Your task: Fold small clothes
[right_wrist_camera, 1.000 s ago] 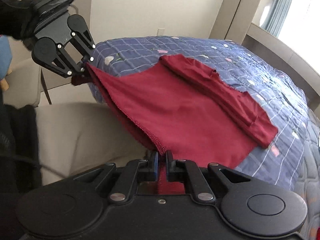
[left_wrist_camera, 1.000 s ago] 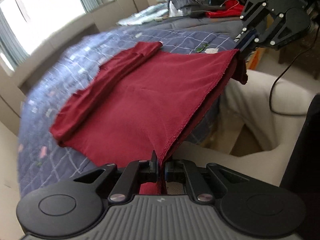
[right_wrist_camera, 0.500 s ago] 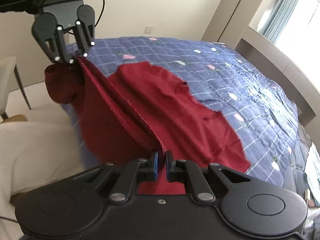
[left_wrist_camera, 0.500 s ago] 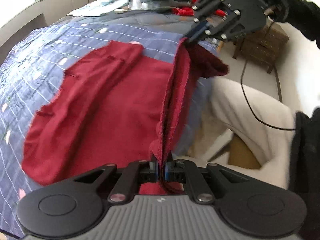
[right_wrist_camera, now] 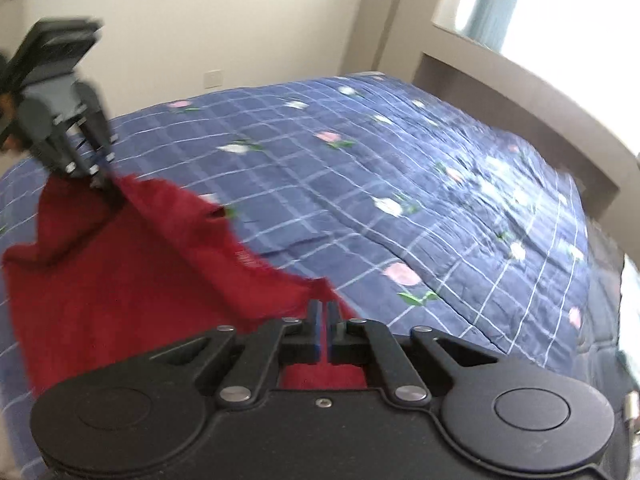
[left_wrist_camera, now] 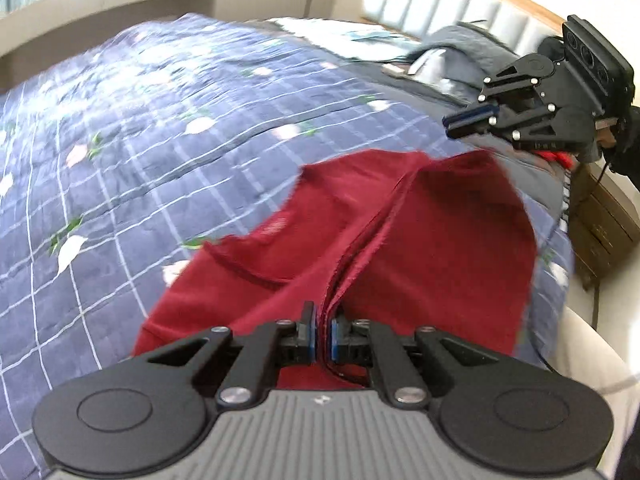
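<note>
A dark red garment [left_wrist_camera: 400,240] lies folded over on the blue quilted bed [left_wrist_camera: 160,140]. My left gripper [left_wrist_camera: 322,332] is shut on its near hem, and the cloth rises in a ridge between the fingers. My right gripper [left_wrist_camera: 450,122] hovers above the garment's far corner, fingers together, with no cloth in it. In the right wrist view the right gripper [right_wrist_camera: 324,320] is shut and empty above the garment [right_wrist_camera: 120,272]; the left gripper [right_wrist_camera: 100,178] pinches the far corner.
The blue checked quilt with flower prints [right_wrist_camera: 400,200] covers the bed. Grey and red clothes [left_wrist_camera: 460,52] are piled near the padded headboard [left_wrist_camera: 440,4]. A wooden nightstand [left_wrist_camera: 600,224] stands right of the bed. A window ledge [right_wrist_camera: 540,92] runs along the far side.
Both grippers swung the lifted hem over onto the bed, folding the garment across itself. The right gripper has let go of its corner and lifted off; the left still holds.
</note>
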{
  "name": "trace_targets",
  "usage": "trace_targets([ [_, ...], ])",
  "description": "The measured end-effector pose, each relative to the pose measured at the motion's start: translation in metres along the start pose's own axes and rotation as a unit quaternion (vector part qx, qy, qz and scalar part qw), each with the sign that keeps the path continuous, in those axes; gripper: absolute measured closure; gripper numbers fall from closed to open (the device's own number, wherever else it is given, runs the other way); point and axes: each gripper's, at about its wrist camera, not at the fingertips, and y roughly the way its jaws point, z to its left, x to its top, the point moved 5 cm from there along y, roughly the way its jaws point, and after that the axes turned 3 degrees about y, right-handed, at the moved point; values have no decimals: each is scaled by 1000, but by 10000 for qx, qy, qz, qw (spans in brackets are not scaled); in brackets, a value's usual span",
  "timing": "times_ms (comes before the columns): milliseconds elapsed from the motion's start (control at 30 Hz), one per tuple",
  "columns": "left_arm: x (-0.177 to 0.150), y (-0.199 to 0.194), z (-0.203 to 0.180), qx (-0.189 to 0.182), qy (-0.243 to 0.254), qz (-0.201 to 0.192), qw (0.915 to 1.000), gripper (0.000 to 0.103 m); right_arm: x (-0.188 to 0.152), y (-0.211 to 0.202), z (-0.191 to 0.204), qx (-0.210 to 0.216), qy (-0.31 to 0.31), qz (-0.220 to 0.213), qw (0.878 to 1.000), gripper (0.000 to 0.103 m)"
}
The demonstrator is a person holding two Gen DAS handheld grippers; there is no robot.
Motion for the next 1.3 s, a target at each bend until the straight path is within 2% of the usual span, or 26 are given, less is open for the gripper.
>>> trace_targets([
  [67, 3, 16, 21, 24, -228, -61, 9997, 97, -4, 20, -14, 182, 365, 27, 9992, 102],
  [100, 2, 22, 30, 33, -397, -98, 9992, 97, -8, 26, -18, 291, 561, 35, 9980, 98],
  [133, 1, 29, 38, 28, -533, -105, 9985, 97, -14, 32, -21, 373, 754, 46, 9964, 86],
  [200, -4, 41, 47, 22, -604, -59, 9982, 97, -28, 40, -25, 559, 1093, 85, 9924, 79],
  [267, -10, 52, 53, -43, -692, -23, 9976, 95, -46, 44, -27, 728, 1446, 153, 9867, 76],
  [333, -16, 55, 61, -117, -935, -84, 9955, 83, -62, 49, -29, 708, 1659, 240, 9833, 64],
  [400, -22, 56, 72, -161, -1312, -159, 9911, 47, -77, 50, -30, 607, 1777, 270, 9818, 59],
  [467, -28, 50, 83, -136, -1667, -318, 9854, 26, -88, 51, -34, 600, 2028, 280, 9770, 55],
  [500, -30, 47, 90, -120, -1837, -397, 9821, 19, -93, 50, -36, 599, 2136, 272, 9747, 53],
  [600, -36, 30, 108, 18, -2378, -707, 9687, 9, -102, 49, -38, 634, 2400, 232, 9684, 50],
  [700, -42, 12, 122, -5, -2908, -956, 9520, 7, -105, 48, -37, 630, 2518, 222, 9655, 50],
  [800, -51, -2, 120, -191, -3104, -1124, 9438, 5, -107, 49, -35, 580, 2605, 205, 9635, 50],
  [867, -60, -7, 108, -380, -3128, -1139, 9422, 5, -107, 49, -34, 524, 2647, 181, 9627, 50],
  [933, -67, -6, 89, -527, -3064, -1066, 9444, 5, -108, 48, -32, 488, 2690, 157, 9618, 50],
  [1067, -72, -6, 47, -713, -2726, -1015, 9541, 4, -108, 47, -29, 389, 2731, 121, 9611, 53],
  [1200, -64, -4, 17, -428, -2474, -1075, 9620, 4, -108, 45, -27, 297, 2769, 51, 9604, 62],
  [1233, -62, -3, 12, -330, -2359, -1060, 9654, 6, -109, 44, -26, 283, 2781, 28, 9601, 65],
  [1300, -57, 0, 4, -239, -2081, -966, 9730, 24, -109, 42, -26, 248, 2822, -28, 9590, 67],
])
